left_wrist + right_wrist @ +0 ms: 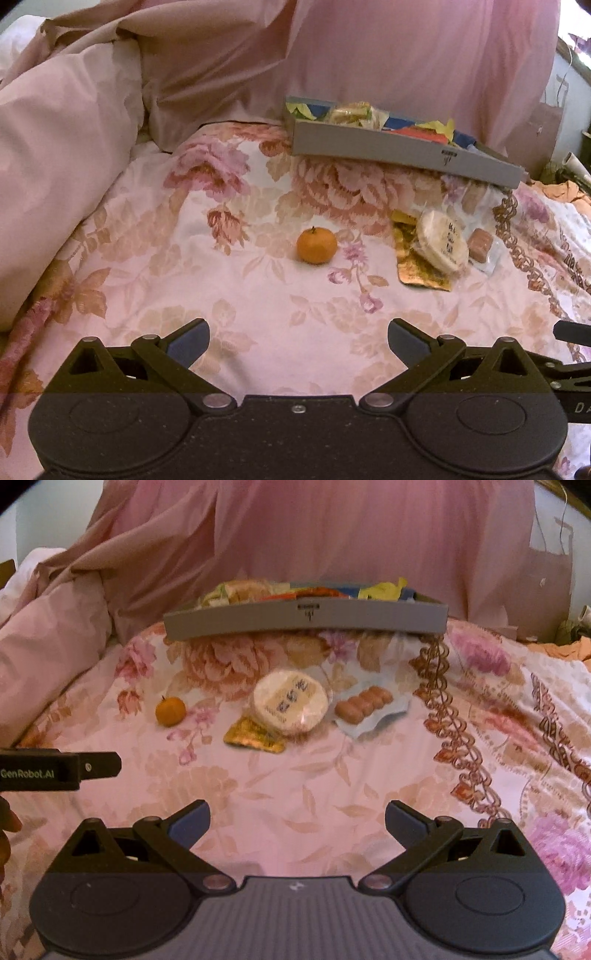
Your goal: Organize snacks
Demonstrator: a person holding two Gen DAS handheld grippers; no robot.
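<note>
The bed (229,280), covered by a floral pink spread, carries all items; a plain pink duvet (62,177) is heaped along its left edge and pink fabric hangs behind its far edge. A shallow grey tray (306,622) sits at the far edge of the bed, filled with wrapped snacks in yellow, red and blue; individual items inside cannot be told apart. Near the middle of the bed lies a round white rice cracker pack (290,701), resting partly on a gold foil packet (251,738). Just beside the cracker, toward the right edge, lies a clear packet of brown sausage-shaped snacks (364,703). A small orange mandarin (317,245) stands alone, left of the cracker and apart from it.

The left gripper (297,345) hovers above the near part of the bed, jaws spread wide, nothing between them. The right gripper (297,825) is likewise spread wide and empty, facing the cracker group.
</note>
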